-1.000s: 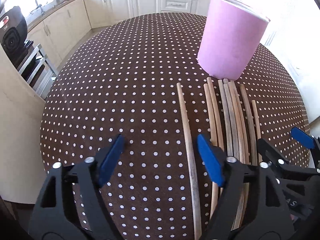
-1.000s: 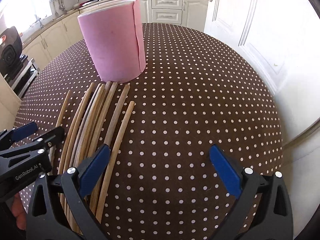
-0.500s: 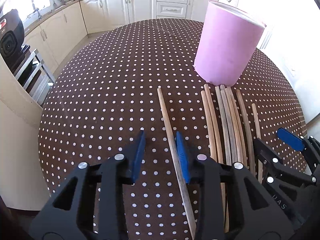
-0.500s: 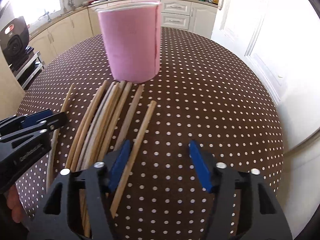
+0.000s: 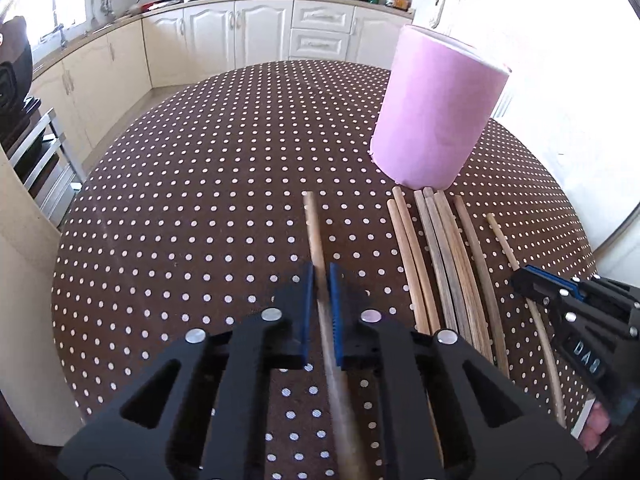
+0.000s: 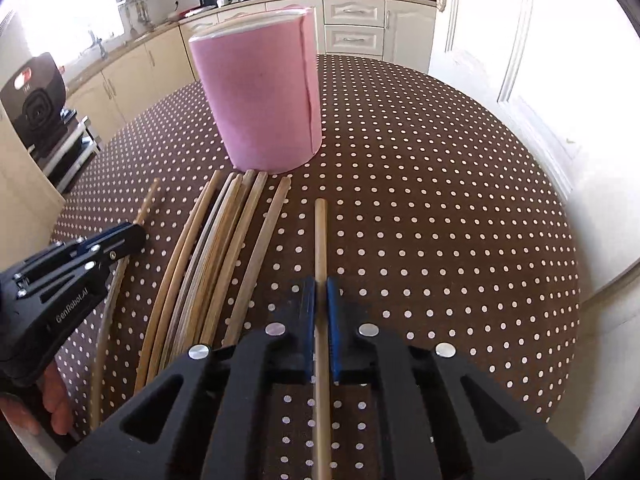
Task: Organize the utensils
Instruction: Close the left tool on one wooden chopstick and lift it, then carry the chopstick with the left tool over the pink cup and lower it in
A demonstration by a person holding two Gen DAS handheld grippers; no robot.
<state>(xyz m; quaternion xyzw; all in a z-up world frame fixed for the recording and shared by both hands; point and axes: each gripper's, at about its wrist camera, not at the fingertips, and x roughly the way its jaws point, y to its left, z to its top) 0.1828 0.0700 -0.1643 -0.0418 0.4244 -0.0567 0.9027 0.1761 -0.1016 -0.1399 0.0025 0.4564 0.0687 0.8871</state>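
Note:
Several wooden chopsticks (image 5: 444,264) lie side by side on the brown polka-dot table, pointing at a tall pink cylindrical holder (image 5: 436,108). My left gripper (image 5: 321,276) is shut on the leftmost chopstick (image 5: 313,224), which runs between its blue pads. My right gripper (image 6: 320,288) is shut on the rightmost chopstick (image 6: 321,232). The holder (image 6: 260,96) stands upright just beyond the row of chopsticks (image 6: 216,248). Each gripper shows in the other's view: the right one (image 5: 536,284) and the left one (image 6: 120,240).
The round table (image 5: 200,184) has its near edge just under both grippers. Cream kitchen cabinets (image 5: 248,36) line the back wall. A metal rack (image 5: 36,160) with a black appliance stands at the left. A white door (image 6: 500,40) is at the right.
Both grippers went from wide open to shut. The left closed on the leftmost chopstick, the right on the rightmost one. Both moved forward toward the holder.

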